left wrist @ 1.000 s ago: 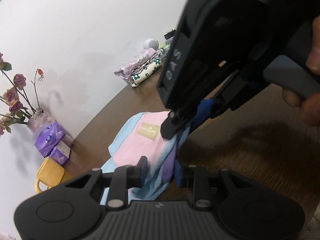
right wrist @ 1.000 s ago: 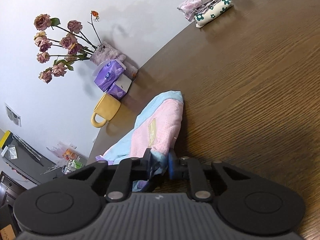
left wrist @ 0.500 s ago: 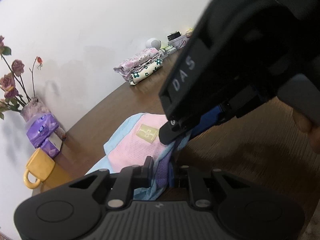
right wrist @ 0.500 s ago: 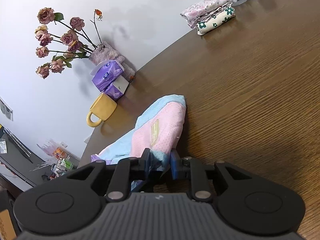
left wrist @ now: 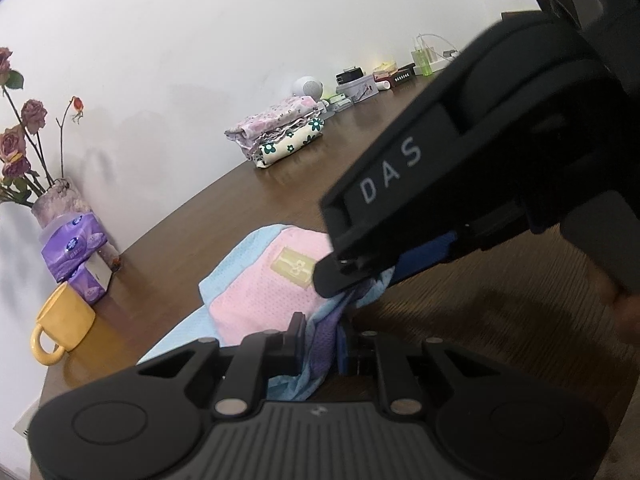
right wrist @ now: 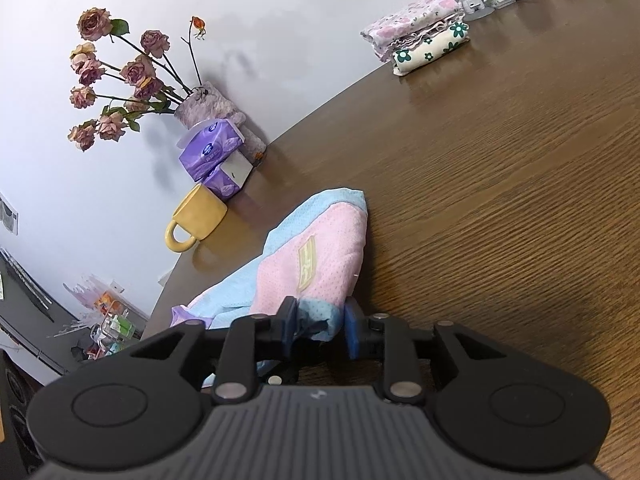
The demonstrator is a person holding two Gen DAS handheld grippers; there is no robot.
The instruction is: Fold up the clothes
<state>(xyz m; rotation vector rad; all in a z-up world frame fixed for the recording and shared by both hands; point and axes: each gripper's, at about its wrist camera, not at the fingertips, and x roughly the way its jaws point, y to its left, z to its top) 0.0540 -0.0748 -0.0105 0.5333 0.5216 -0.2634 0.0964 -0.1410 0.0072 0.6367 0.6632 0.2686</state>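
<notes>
Left wrist view first: the left gripper (left wrist: 322, 344) was pinched tight on a bunched purple-and-blue fold of the small garment (left wrist: 264, 300), its 2 jaws nearly together with cloth squeezed between them. The garment, pink in the middle with pale blue edging and a gold label, lay on the brown wooden table (left wrist: 500, 312) just ahead of the fingers. The right gripper (left wrist: 360, 280) cut across from the upper right, big and dark, lettered "DAS", its tip down at the same bunched edge of cloth. Far back against the white wall sat a stack of folded clothes (left wrist: 280, 132), and off to the left a yellow mug (left wrist: 64, 322), purple tissue packs (left wrist: 74, 252) and a vase of dried roses (left wrist: 56, 200).

Over to the right wrist view: the right gripper (right wrist: 320, 326) had its jaws opening, spread on either side of the garment's (right wrist: 316, 252) blue hem. The left pad touched the cloth; the right blue pad (right wrist: 352, 332) stood just clear of it. The garment stretched away toward the mug (right wrist: 196, 216), flat on the table (right wrist: 500, 200), with the folded clothes (right wrist: 420, 36) well beyond, near the wall.
</notes>
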